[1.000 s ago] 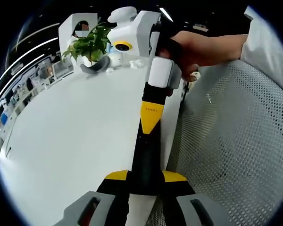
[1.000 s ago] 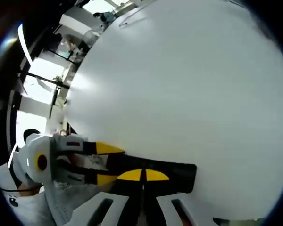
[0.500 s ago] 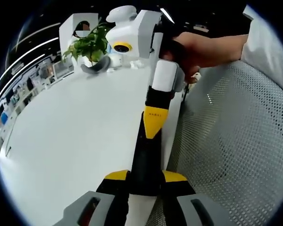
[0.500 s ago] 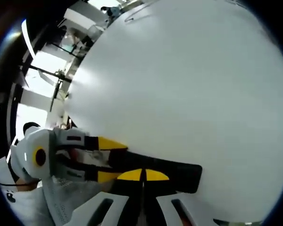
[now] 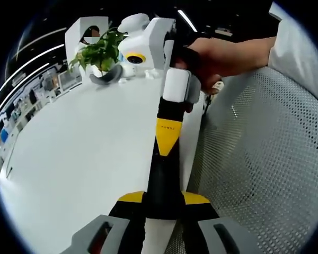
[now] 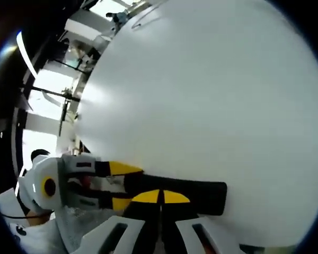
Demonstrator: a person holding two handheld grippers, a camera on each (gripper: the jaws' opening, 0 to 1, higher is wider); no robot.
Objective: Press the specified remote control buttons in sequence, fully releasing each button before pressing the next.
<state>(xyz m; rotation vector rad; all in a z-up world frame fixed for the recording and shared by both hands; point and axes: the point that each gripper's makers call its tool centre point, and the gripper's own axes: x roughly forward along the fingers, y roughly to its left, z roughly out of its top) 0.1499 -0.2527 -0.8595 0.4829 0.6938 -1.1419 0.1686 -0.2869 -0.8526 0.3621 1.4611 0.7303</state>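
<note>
Left tongs (image 5: 163,203) pinch remote (image 5: 164,174); right tongs (image 5: 168,136), pressed together, have dipped back onto it: another press on white tabletop (image 5: 79,153).

A black remote control (image 5: 163,177) is seen in the left gripper view, gripped between yellow-tipped black jaws of the left gripper (image 5: 163,203). The right gripper (image 5: 168,138) is marked by a yellow, black-backed tip, with a white body above. The table (image 5: 79,153) is recorded as plain white. A grey mesh surface (image 5: 259,159) with a fine perforated dot pattern is noted at the right. Green leaves are borne by a plant (image 5: 99,50) in a white pot. In the right gripper view the remote control (image 6: 180,191) is again black, on the white table (image 6: 201,106); the left gripper (image 6: 119,182) shows yellow tips and a white body with a yellow ring.
</note>
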